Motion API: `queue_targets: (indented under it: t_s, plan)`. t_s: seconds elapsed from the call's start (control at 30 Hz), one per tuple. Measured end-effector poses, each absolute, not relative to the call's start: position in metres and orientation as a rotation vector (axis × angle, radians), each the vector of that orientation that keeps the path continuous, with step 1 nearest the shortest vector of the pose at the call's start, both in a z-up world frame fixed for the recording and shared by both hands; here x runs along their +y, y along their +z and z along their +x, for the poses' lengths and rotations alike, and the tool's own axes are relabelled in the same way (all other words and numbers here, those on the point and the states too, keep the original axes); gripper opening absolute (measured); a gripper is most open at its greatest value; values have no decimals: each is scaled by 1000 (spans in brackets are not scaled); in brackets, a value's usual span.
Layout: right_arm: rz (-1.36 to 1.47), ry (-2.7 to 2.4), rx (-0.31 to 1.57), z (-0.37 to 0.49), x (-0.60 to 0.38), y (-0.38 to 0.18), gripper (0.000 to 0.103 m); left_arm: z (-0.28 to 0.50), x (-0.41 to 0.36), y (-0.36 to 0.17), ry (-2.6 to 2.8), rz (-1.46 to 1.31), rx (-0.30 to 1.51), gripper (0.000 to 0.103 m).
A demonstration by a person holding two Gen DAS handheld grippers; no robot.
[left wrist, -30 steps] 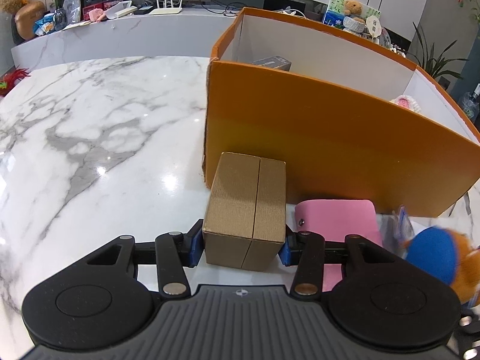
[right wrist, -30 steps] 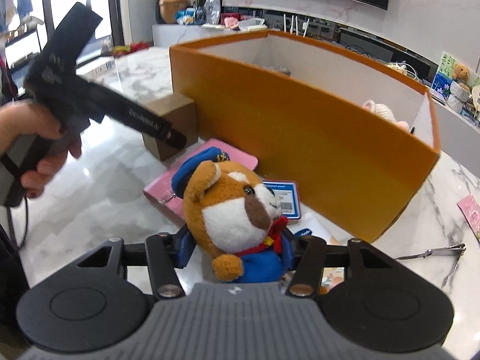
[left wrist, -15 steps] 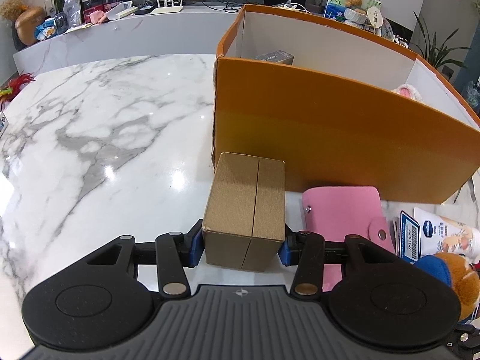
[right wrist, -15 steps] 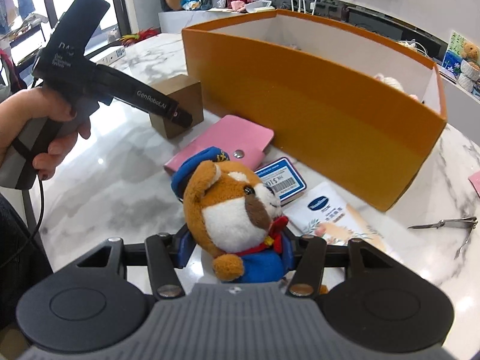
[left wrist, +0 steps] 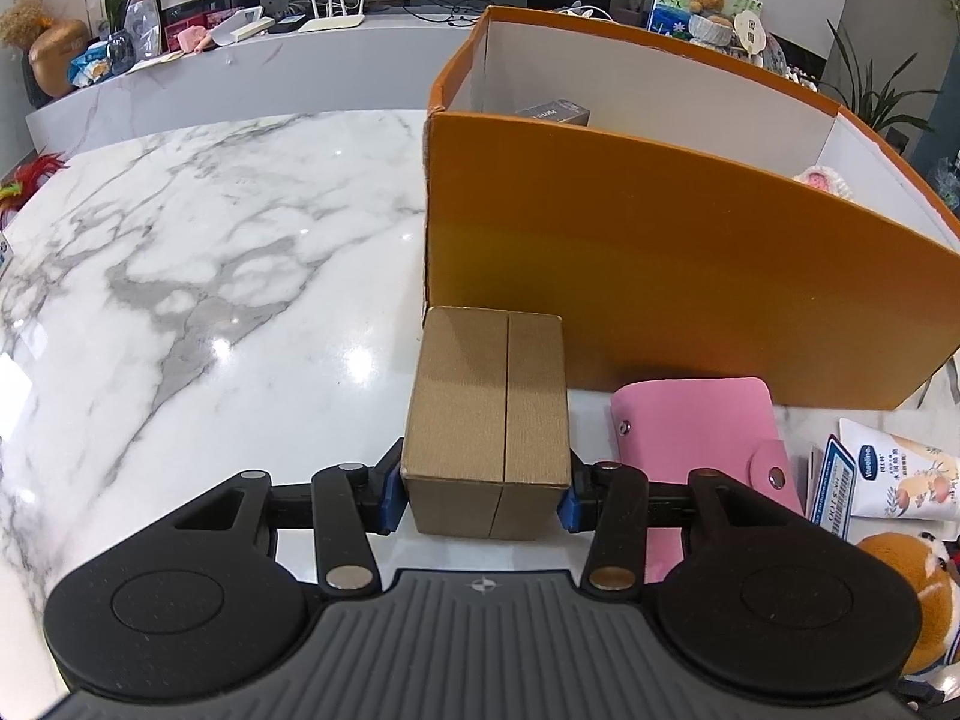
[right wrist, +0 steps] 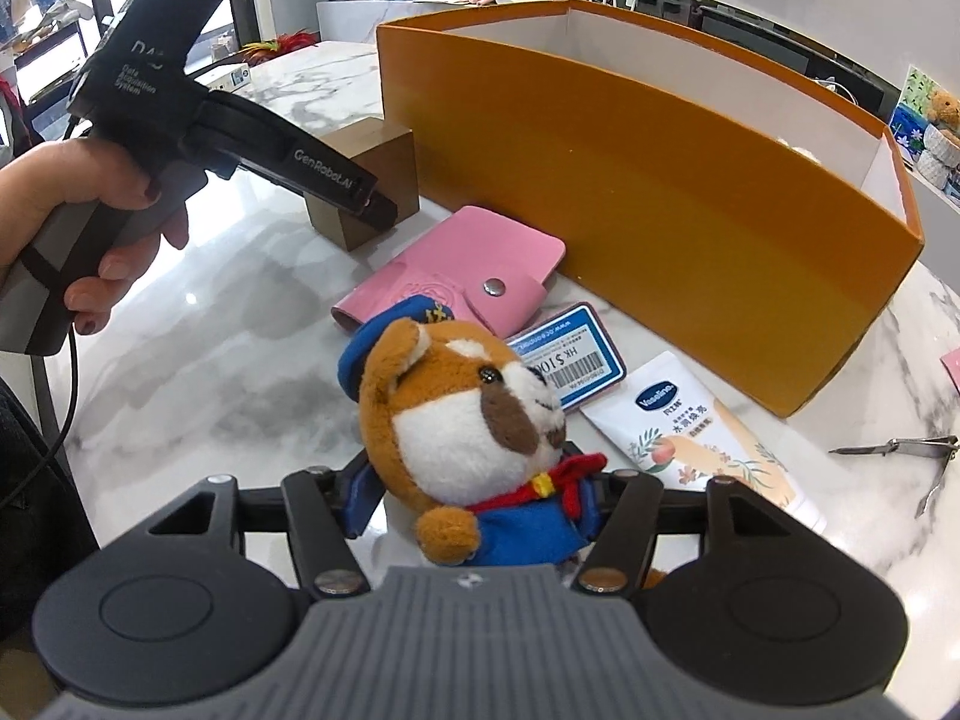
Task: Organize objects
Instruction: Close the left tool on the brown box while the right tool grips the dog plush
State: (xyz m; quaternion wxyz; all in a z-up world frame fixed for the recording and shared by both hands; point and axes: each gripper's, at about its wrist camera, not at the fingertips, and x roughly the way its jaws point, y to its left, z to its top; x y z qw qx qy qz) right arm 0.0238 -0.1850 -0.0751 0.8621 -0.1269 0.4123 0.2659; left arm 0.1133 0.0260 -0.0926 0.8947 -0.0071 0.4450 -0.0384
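Your left claw [left wrist: 483, 495] squeezes the brown box [left wrist: 487, 420] beside the orange bin [left wrist: 690, 276]. Your right claw [right wrist: 474, 495] hugs the toy dog [right wrist: 462, 420] over the table. Both look grabbed, so next lift each over the wall and drop it in.

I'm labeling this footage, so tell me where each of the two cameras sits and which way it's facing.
Left wrist: on the left gripper, facing forward over the cardboard box between its jaws toward the orange bin; only gripper parts show.
Right wrist: on the right gripper, facing the plush toy in its jaws; the person's left hand shows holding the other gripper.
Shared: box, bin, pink wallet, Vaseline tube, plush.
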Motion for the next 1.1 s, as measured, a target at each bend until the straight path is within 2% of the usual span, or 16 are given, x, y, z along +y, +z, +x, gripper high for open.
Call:
queue_targets:
  t_s: [1.1]
  plan:
    - [-266, 555, 874, 21, -183, -75, 60, 104, 15, -91, -103, 44, 935, 52]
